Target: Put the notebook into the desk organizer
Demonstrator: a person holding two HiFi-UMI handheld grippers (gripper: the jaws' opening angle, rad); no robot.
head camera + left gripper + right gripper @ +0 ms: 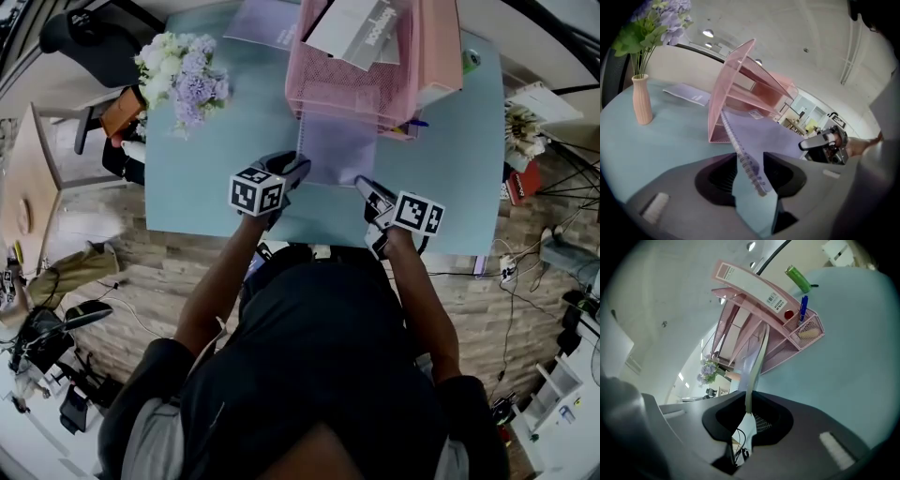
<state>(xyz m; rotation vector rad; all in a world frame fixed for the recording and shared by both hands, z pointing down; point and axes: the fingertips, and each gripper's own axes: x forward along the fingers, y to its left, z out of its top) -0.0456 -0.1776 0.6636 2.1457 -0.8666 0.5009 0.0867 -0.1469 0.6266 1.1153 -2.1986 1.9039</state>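
Left claw, in the head view, sits at the near left corner of the lilac spiral-bound notebook, and the right claw at its near right corner. The notebook's far end is inside the bottom of the pink wire-mesh desk organizer; its near end sticks out over the pale blue worktop. A white printed box lies in the organizer's top. Lilac and white flowers stand well to the left. Wood-plank floor surrounds the worktop.

In the left gripper view, the left claw stands apart, with the notebook's wire spine between its jaws and unpinched. A peach vase and a thin lilac booklet sit clear of the organizer.

In the right gripper view, the right claw is clamped on the notebook's thin edge. A blue pen stands in the organizer's side cup, and a green marker lies beyond it.
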